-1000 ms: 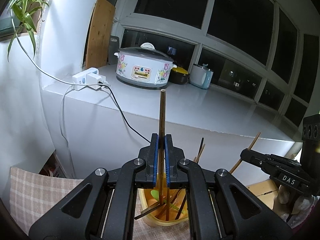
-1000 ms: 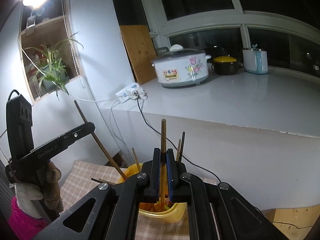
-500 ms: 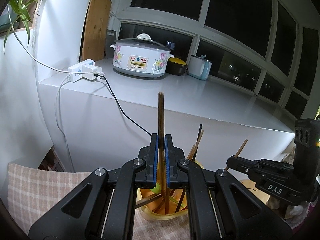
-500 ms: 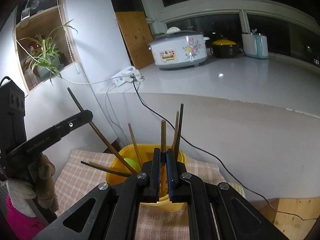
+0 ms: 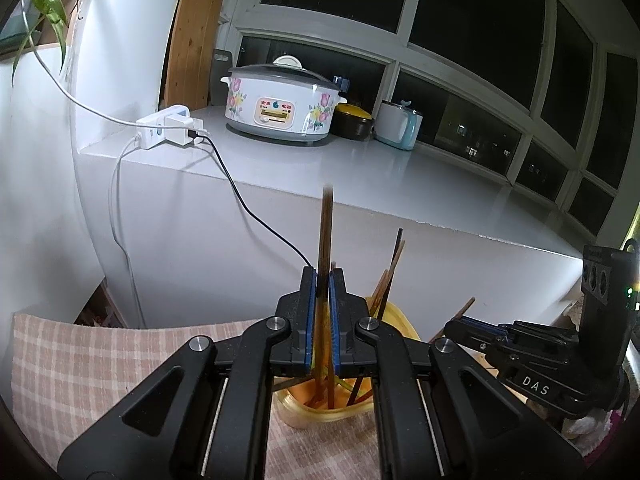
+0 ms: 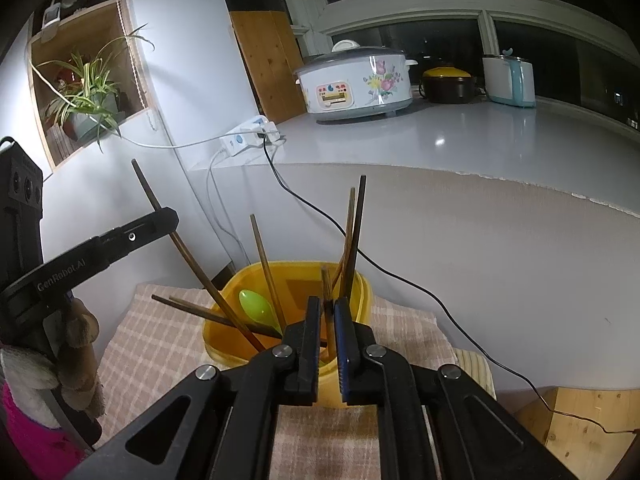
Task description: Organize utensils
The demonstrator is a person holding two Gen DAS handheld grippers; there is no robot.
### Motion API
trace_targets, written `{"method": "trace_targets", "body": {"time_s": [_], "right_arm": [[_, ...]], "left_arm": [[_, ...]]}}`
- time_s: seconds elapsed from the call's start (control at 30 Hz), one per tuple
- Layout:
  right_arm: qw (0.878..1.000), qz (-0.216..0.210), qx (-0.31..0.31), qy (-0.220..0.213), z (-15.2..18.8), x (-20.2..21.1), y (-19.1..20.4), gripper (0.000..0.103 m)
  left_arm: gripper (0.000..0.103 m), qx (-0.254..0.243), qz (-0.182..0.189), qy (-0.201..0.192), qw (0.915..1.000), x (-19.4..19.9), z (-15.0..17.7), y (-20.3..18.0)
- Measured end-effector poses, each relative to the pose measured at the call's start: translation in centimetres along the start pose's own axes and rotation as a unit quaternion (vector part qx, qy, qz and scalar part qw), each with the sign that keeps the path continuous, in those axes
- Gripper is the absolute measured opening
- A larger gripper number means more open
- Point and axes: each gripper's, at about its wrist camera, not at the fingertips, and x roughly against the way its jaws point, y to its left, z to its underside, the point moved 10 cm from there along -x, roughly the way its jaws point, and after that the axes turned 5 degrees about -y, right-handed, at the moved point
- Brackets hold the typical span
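Left gripper [image 5: 323,280] is clamped on a chopstick [image 5: 325,232], upright so it drops into the yellow tub [image 5: 404,326] at six o'clock. Right gripper [image 6: 328,312], jaws slightly parted, seems to be letting its chopstick [image 6: 327,284] go into the tub on the checked cloth [image 6: 152,344].

Left gripper [image 5: 322,284] over the yellow container [image 5: 402,322], jaws slightly parted around a dark chopstick [image 5: 325,232], grip uncertain. Right gripper [image 6: 328,308] just at the container's near rim, jaws a little apart about a short chopstick [image 6: 327,288].
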Motion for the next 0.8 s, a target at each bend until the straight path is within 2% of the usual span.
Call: {"method": "trace_targets", "body": {"time_s": [0.07, 0.1, 0.13, 0.2, 0.3, 0.37, 0.53, 0.57, 0.63, 0.8], "right_arm": [[1.000, 0.002, 0.006, -0.001, 0.3, 0.1, 0.1, 0.019], [1.000, 0.003, 0.008, -0.003, 0.4, 0.2, 0.2, 0.024], [1.000, 0.006, 0.012, -0.005, 0.5, 0.3, 0.3, 0.026], [1.000, 0.008, 0.016, -0.006, 0.7, 0.6, 0.5, 0.028], [1.000, 0.007, 0.014, -0.006, 1.1, 0.8, 0.6, 0.032], [1.000, 0.006, 0.014, -0.005, 1.3, 1.0, 0.7, 0.034], [1.000, 0.009, 0.019, -0.016, 1.5, 1.9, 1.0, 0.051], [1.000, 0.010, 0.021, -0.019, 1.4, 2.1, 1.1, 0.053], [0.999, 0.015, 0.026, -0.026, 1.3, 2.6, 1.2, 0.058], [0.999, 0.016, 0.025, -0.039, 1.0, 3.8, 1.5, 0.066]], "left_arm": [[0.004, 0.000, 0.001, 0.003, 1.0000, 0.1, 0.2, 0.0], [0.007, -0.001, 0.001, 0.004, 1.0000, 0.1, 0.3, -0.1], [0.014, -0.001, 0.001, 0.004, 1.0000, 0.2, 0.4, -0.1], [0.019, -0.001, 0.000, 0.001, 1.0000, 0.4, 0.4, -0.1], [0.020, -0.004, 0.001, -0.001, 1.0000, 0.8, 0.5, -0.3], [0.024, -0.006, 0.003, -0.001, 1.0000, 1.1, 0.6, -0.5], [0.029, -0.007, 0.001, -0.009, 0.9999, 2.1, 0.6, -0.5], [0.030, -0.007, 0.001, -0.011, 0.9999, 2.4, 0.6, -0.5], [0.040, -0.008, 0.002, -0.014, 0.9999, 2.7, 0.6, -0.5], [0.045, -0.018, -0.003, -0.029, 0.9994, 4.4, 0.7, -0.7]]}}
